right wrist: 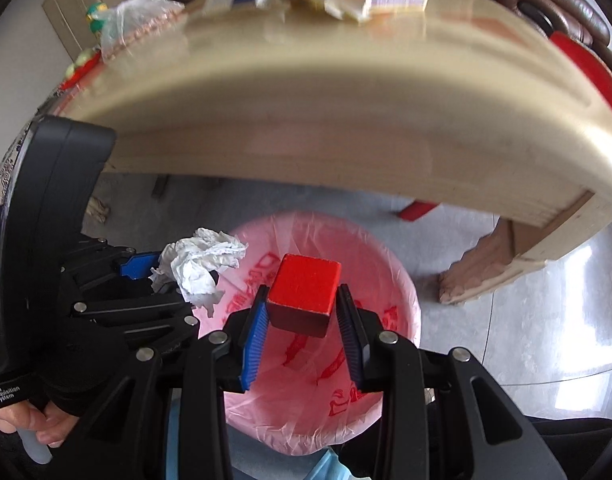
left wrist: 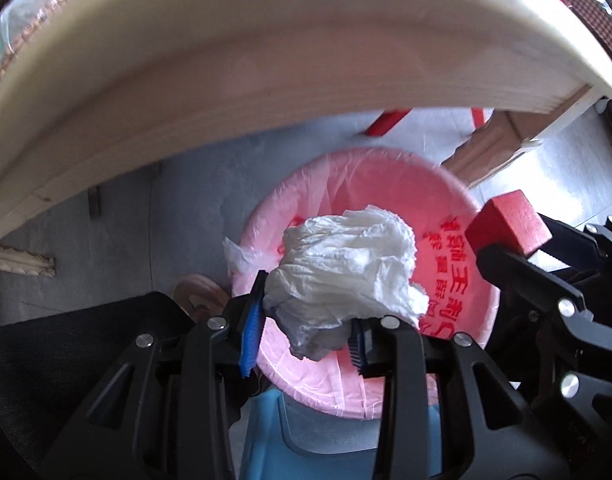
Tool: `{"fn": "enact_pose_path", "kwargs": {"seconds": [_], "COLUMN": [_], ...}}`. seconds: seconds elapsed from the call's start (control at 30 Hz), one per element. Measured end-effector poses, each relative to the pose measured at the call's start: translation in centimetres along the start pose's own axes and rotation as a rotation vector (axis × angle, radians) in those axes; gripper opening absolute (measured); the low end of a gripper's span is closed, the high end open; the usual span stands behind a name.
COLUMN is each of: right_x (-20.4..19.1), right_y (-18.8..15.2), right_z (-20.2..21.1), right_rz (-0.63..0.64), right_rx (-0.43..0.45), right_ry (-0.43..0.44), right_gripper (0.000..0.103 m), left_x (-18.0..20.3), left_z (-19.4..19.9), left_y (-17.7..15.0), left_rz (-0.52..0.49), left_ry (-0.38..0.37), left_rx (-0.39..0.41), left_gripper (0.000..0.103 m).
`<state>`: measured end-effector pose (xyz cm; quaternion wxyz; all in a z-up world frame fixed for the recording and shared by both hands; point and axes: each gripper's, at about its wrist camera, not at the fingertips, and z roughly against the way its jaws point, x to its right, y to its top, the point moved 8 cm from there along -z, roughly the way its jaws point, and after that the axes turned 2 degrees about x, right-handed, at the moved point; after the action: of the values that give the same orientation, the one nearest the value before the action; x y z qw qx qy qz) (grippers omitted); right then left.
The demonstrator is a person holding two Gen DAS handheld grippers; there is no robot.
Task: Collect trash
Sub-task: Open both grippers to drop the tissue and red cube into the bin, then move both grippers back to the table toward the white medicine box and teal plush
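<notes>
White crumpled tissue (left wrist: 346,268) sits clamped between the blue-padded fingers of the left gripper (left wrist: 306,320), which holds it directly above the open mouth of the pink-lined trash bin (left wrist: 458,320). The right gripper (right wrist: 301,312), just beside the left one, grips a red block (right wrist: 303,290) between its pads, and that block too hangs over the bin's mouth, a little nearer the rim's middle in the right wrist view. Ahead of and above both grippers runs the pale wooden edge of the bench (right wrist: 306,152), cluttered with packets and a plastic bag at its far side; beyond the bin lies grey floor (left wrist: 85,280). The step in hand looks like the drop: both pieces of trash are carried and positioned over the liner. The next move seems to call only for opening each gripper so the tissue and block fall inside; the tissue may cling to a pad, so a wide opening would help.
</notes>
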<state>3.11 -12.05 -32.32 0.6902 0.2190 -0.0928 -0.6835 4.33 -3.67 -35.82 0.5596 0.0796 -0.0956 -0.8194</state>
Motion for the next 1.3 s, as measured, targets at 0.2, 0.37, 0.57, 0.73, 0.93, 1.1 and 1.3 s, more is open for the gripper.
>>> {"fn": "enact_pose_path", "kwargs": {"seconds": [0.2,0.37,0.57,0.73,0.93,1.1,1.3], "right_x": [1.2,1.7,1.8,2.3,2.6,2.8,2.7], "right_y": [-1.5,-2.8,-3.7,-3.6,-3.8,-3.8,-3.8], "right_z": [-3.2,-6.2,-8.4,-8.9,-9.0,-8.9,-8.9], "right_rz": [-0.029,-0.04,-0.062,-0.076,-0.086,-0.089,-0.089], "right_rx": [-0.086,-0.166,-0.233,-0.235,-0.241,-0.236,-0.236], "right_ry": [0.008,0.022,0.051,0.051,0.039,0.034,0.035], "right_gripper": [0.034,0.034,0.034,0.035,0.038,0.043,0.043], "left_x": [0.0,0.1,-0.2,-0.5,-0.7,-0.8,-0.8], "left_z": [-3.2,-6.1,-7.8,-8.0,-7.8,-7.5,-7.3], "left_y": [-0.9,-1.7,-2.2,-1.9,-1.6,-1.8,-1.8], "left_rz": [0.006,0.033,0.073,0.041,0.019,0.028,0.031], "left_ry": [0.007,-0.016,-0.039,0.014,0.046,0.05,0.051], "left_rx": [-0.094,-0.192,-0.266,-0.261,-0.248,-0.243,-0.24], "left_gripper": [0.034,0.034,0.039,0.056,0.061,0.061,0.062]}}
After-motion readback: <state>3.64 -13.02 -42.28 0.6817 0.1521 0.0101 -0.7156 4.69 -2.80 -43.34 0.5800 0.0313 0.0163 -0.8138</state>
